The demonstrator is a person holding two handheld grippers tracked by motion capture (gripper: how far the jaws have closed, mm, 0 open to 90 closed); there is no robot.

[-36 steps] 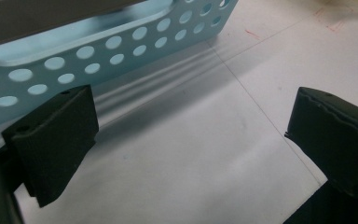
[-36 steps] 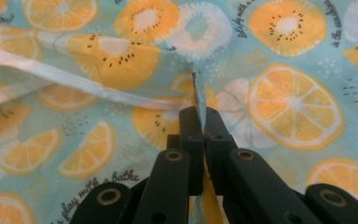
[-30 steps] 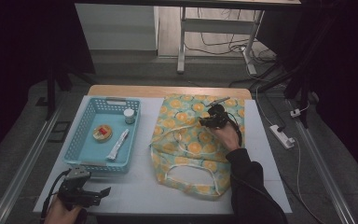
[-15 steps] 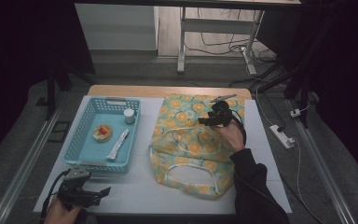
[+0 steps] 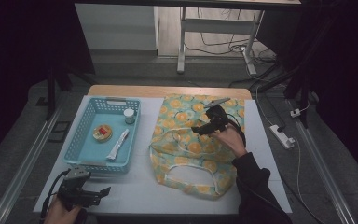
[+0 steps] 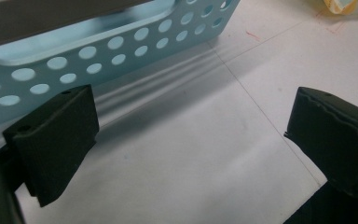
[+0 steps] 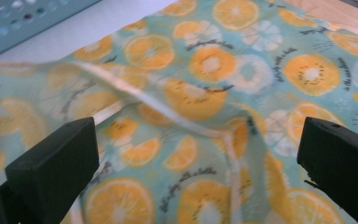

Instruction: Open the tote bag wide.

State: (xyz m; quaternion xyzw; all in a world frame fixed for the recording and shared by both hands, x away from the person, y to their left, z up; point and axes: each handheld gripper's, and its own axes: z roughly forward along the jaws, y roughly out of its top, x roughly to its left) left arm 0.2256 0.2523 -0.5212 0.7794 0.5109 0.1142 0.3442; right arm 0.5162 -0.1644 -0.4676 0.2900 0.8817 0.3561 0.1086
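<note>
The right gripper [image 5: 204, 128] hovers over the orange-print bag [image 5: 186, 144] — fingers just opened wide, nothing between them. The left gripper [image 5: 103, 192], near the basket [image 5: 81, 140], has fingers apart.

Orange-slice-printed teal fabric bag [image 5: 193, 149], flat and rumpled on the white table [image 5: 140, 191]
</note>
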